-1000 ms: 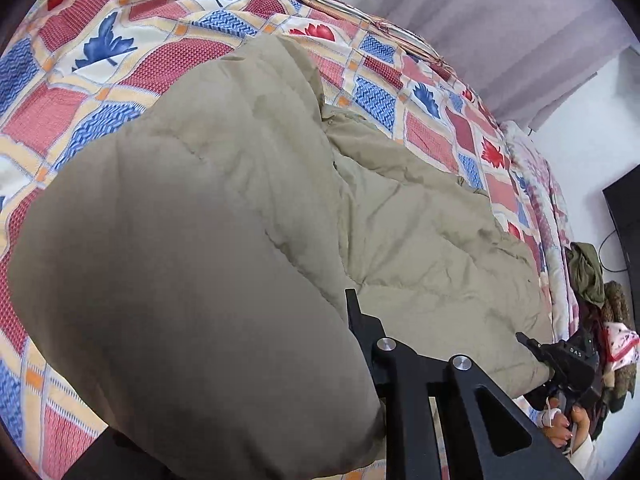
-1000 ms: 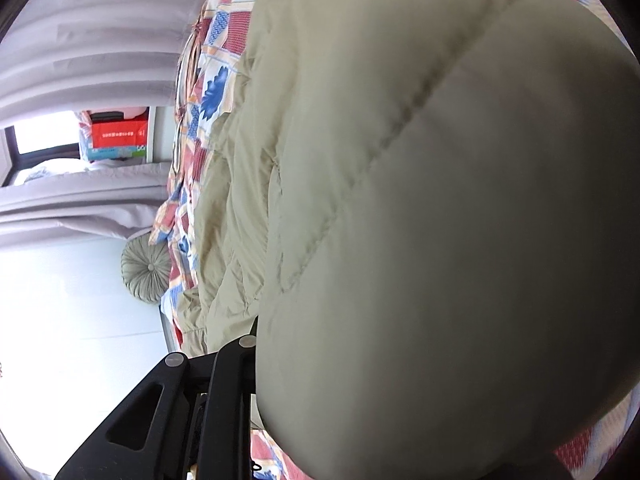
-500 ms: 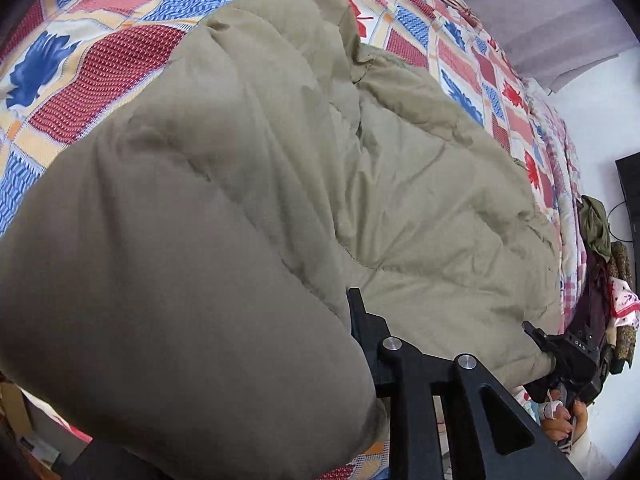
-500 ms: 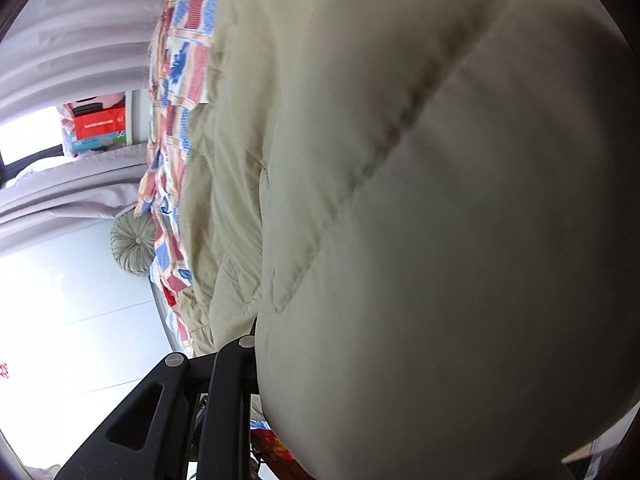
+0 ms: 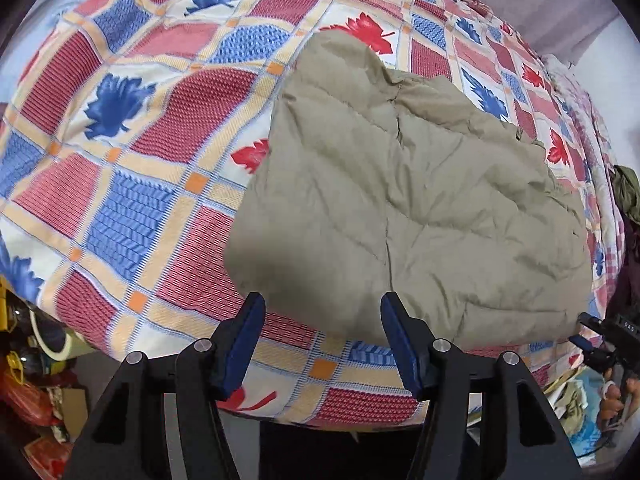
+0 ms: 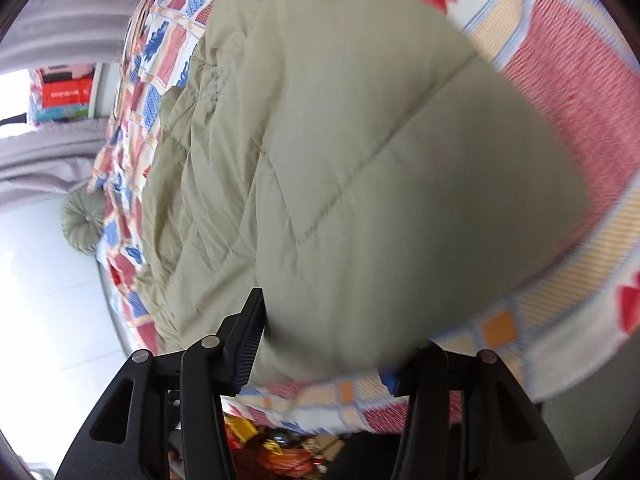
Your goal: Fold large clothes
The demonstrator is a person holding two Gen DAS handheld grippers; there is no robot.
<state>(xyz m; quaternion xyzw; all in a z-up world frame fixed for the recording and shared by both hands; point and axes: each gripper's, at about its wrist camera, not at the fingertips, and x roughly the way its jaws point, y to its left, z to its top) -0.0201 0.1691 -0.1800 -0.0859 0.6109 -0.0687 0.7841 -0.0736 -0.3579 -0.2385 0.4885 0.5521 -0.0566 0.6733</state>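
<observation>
A large khaki quilted jacket [image 5: 408,208] lies folded on a bed with a red, blue and cream leaf-patterned cover [image 5: 132,152]. My left gripper [image 5: 322,340] is open just off the jacket's near edge, holding nothing. In the right wrist view the jacket [image 6: 360,168] fills most of the frame. My right gripper [image 6: 332,344] is open at the jacket's near edge, with the fabric between and in front of its jaws. The right gripper also shows in the left wrist view [image 5: 600,340] at the far right, by the bed edge.
Grey curtains [image 6: 60,12] hang behind the bed. A round green cushion [image 6: 82,220] sits by the white wall. Clutter lies on the floor below the bed edge [image 5: 36,380], and clothes hang at the right [image 5: 626,196].
Both grippers have let go of the jacket and opened. The raised fold has dropped flat onto the rest of the jacket. Both grippers have pulled back to the bed's near edge.
</observation>
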